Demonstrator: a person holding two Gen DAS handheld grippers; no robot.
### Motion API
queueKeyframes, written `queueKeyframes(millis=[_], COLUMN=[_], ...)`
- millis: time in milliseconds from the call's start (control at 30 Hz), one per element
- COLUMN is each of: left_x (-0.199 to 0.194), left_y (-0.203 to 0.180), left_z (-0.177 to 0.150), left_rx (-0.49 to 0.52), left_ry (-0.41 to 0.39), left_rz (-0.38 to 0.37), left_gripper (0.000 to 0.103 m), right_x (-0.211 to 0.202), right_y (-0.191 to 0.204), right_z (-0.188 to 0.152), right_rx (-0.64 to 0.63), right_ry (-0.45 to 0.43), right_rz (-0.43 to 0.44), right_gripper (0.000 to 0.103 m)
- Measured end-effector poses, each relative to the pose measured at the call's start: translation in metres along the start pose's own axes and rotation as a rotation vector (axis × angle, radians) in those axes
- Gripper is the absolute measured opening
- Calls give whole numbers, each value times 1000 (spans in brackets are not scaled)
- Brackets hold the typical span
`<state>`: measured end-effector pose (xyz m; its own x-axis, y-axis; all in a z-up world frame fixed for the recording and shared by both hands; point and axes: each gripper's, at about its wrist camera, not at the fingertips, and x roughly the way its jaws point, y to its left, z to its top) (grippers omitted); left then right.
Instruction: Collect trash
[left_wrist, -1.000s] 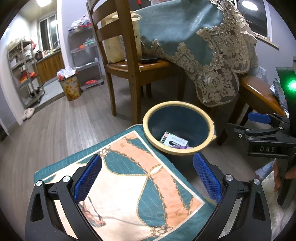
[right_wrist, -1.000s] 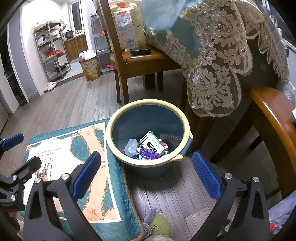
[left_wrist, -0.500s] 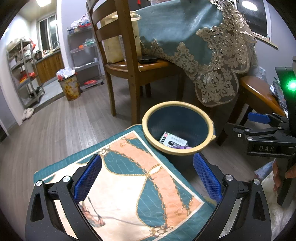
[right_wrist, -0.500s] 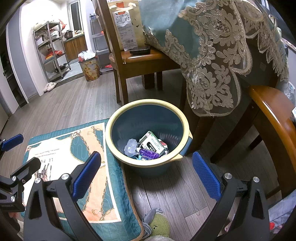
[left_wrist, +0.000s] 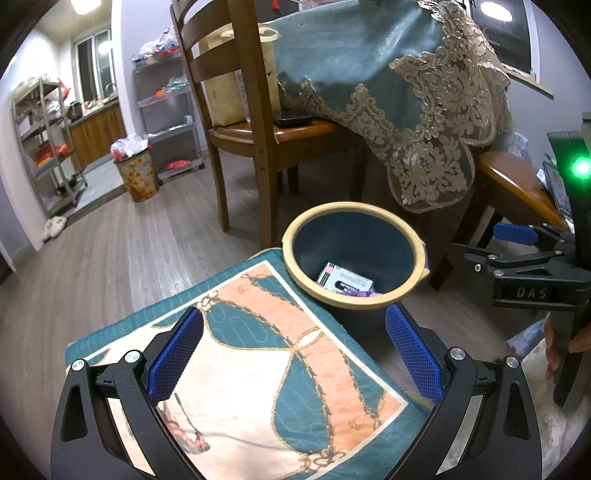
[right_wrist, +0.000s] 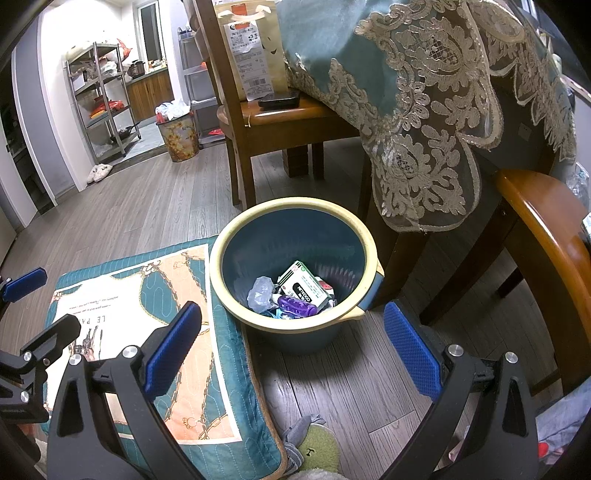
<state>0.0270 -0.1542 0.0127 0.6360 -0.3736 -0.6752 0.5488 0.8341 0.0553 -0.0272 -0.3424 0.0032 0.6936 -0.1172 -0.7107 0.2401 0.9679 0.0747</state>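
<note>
A blue bin with a cream rim (left_wrist: 406, 236) (right_wrist: 221, 254) stands on the wood floor beside a patterned cushion (left_wrist: 258, 362) (right_wrist: 129, 295). Inside lie a white and green box (right_wrist: 304, 284) (left_wrist: 345, 281), a purple wrapper (right_wrist: 297, 305) and a crumpled clear plastic piece (right_wrist: 261, 293). My left gripper (left_wrist: 293, 350) is open and empty above the cushion, short of the bin. My right gripper (right_wrist: 291, 341) is open and empty, just in front of the bin. The right gripper also shows at the right edge of the left wrist view (left_wrist: 524, 254).
A wooden chair (right_wrist: 258, 122) with a paper bag (right_wrist: 255, 44) and a phone stands behind the bin. A lace-edged teal tablecloth (right_wrist: 424, 110) hangs at the right, over a second chair (right_wrist: 543, 229). A green plush toy (right_wrist: 317, 446) lies on the floor near me. A full floral bin (right_wrist: 177, 133) stands far back.
Almost nothing has changed. Both grippers stay open and hold their place; the views shift only very slightly.
</note>
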Motion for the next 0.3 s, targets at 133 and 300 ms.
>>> queueKeyframes(millis=[133, 300], left_x=[4, 7], left_y=[3, 11], left_z=[0, 0], left_rx=[-25, -48], left_ry=[44, 61], left_rz=[-13, 2], left_gripper=[98, 98], right_x=[0, 1], right_y=[-2, -3], right_z=[-3, -5], right_rx=[4, 5], right_ry=[1, 2], right_rz=[-2, -3], right_gripper=[97, 97])
